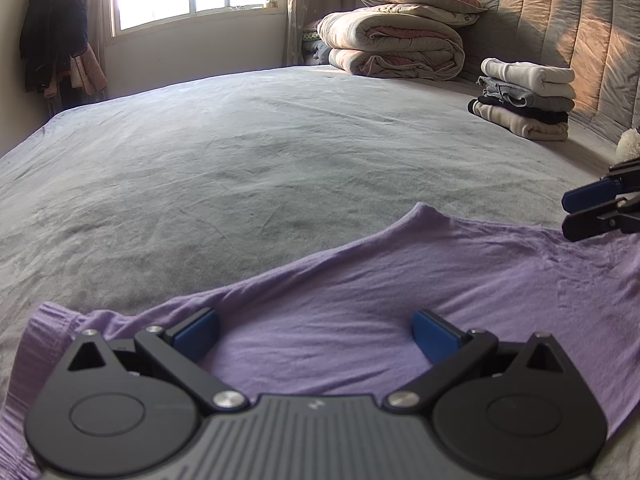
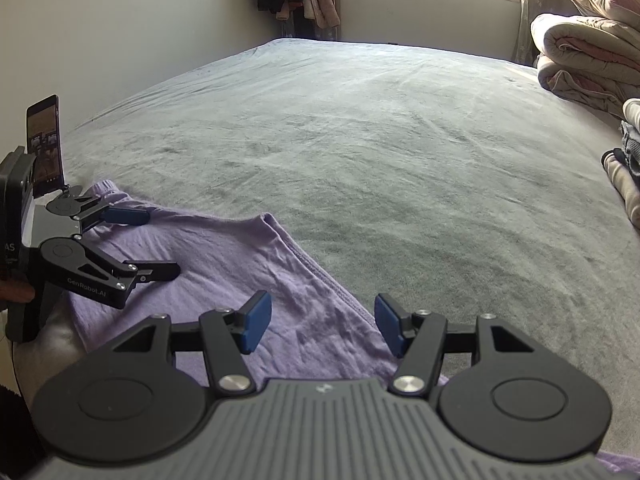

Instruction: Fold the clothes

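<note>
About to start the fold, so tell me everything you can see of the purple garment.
The purple garment is a thin lilac knit, lying flat and lightly wrinkled on the grey bed cover, near its front edge. A ribbed hem and a ribbed cuff show. Both sets of open jaws sit over it, gripping nothing.

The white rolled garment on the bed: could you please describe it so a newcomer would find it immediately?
Look to the padded grey headboard. Before it sits a small stack of folded clothes; the white rolled garment crowns it, the only white piece, above grey, dark and beige layers.
</note>
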### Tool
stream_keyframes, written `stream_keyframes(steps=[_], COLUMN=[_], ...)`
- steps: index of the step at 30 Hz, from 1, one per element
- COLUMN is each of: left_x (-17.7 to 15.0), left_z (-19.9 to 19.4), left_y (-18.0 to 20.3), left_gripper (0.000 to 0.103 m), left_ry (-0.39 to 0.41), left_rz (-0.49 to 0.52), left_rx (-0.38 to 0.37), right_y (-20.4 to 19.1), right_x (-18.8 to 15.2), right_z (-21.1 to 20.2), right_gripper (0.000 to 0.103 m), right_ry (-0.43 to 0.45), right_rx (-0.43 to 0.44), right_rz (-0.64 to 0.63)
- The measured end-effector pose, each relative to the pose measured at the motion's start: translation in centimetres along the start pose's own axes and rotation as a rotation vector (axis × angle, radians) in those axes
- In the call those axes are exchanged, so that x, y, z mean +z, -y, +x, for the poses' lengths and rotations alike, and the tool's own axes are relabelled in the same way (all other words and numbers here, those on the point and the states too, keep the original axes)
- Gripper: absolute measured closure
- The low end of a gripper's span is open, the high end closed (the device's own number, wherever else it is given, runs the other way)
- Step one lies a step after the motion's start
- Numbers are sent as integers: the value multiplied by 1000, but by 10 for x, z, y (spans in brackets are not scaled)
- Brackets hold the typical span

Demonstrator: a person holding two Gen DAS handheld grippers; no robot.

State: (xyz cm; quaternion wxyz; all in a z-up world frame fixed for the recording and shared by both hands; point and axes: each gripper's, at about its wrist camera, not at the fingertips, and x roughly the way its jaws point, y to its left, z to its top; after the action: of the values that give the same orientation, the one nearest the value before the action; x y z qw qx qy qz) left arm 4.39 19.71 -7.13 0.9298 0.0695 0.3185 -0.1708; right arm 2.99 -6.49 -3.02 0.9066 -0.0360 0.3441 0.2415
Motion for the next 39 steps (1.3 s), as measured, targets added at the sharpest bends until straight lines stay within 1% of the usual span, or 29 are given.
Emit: stream_keyframes(steps=[2, 4, 8, 11, 13, 15, 17, 19, 20, 21, 22, 23, 24, 25, 26, 27, 29, 30, 31, 32, 33, 34, 35, 36, 39], left_x=[-2, -2, -1, 0, -1, -2, -3, -5, -6, -7, -8, -9, -10, -11, -12, -13, -15, -17, -19, -20, -21, -23, -24, -26, -28], left_z=[-1, -1, -8, -20, -27, -36, -45, -54, -56, -59, -61, -61, -60, -59, -57, -56, -54, -53, -53, -53, -51, -49, -46, -45, -45], left_y=[0, 0, -3, -6, -11, -20, -33, -47, -53, -57, -62, -66, -70, -73, -76, -79, -85, -89, -92, -94, -95, -98, -100, -102, -105], left_gripper=[0, 0, 0, 0, 0, 1, 4, 19, 23, 33, 39, 54, 63, 71, 74, 78, 82, 86, 89, 90, 91, 93, 97, 98, 98], left_ry=[13, 10, 21, 31, 33, 43, 57, 83, 90, 95, 99, 99, 96, 90, 86, 86, 89, 92, 94, 93, 92, 88, 84, 83, 86], left_rz=[-1, -1, -24, -55, -73, -115, -175, -234, -257, -278, -293, -309, -322, -333, -340, -347, -369, -381, -388, -389, -390, -389, -388, -396, -411], left_rx=[1, 1, -11, -6, 17, 36, 56, 81, 87, 92, 94, 100, 107, 113, 121, 131, 142, 144, 146, 154, 163, 171, 179, 177, 166], right_y=[0, -1, -2, -5, -7, -10, -14, -17, -19, -21, -22, -24, -26, -28, -29, -29, -30, -30, -31, -31, -32, -32, -32, -32, -35], right_x=[1, 2, 1, 4, 8, 13, 18, 23, 25, 27, 29, 31, 33, 34, 35, 36, 39, 40, 40, 41, 42, 43, 43, 43, 43], right_z=[2, 5, 9, 12, 16, 22, 31, 39, 45, 50, 55, 60, 64, 68, 72, 77, 86, 89, 92, 95, 97, 99, 101, 102, 104], right_gripper=[42, 42, 42, 42, 42, 42, 42, 42, 42, 42, 43, 44, 45, 47, 48, 52, 61, 66, 70, 74, 92, 99, 99, 100, 99], right_ry=[0, -5, -15, -15, -10, -6, -3, 1, 0, -3, -5, -6, -7, -7, -8, -11, -19, -21, -19, -15, -14, -14, -12, -11, -9], right_rx=[6, 7, 5, 8, 8, 11, 23, 35, 39, 41, 43, 43, 41, 39, 36, 34, 38, 39, 39, 38, 39, 39, 33, 27, 11], right_rz=[2, 2, 8, 1, -6, -9, -3, 4, 6, 5, 2, -2, -5, -8, -7, -4, 5, 8, 11, 12, 13, 15, 19, 21, 15])
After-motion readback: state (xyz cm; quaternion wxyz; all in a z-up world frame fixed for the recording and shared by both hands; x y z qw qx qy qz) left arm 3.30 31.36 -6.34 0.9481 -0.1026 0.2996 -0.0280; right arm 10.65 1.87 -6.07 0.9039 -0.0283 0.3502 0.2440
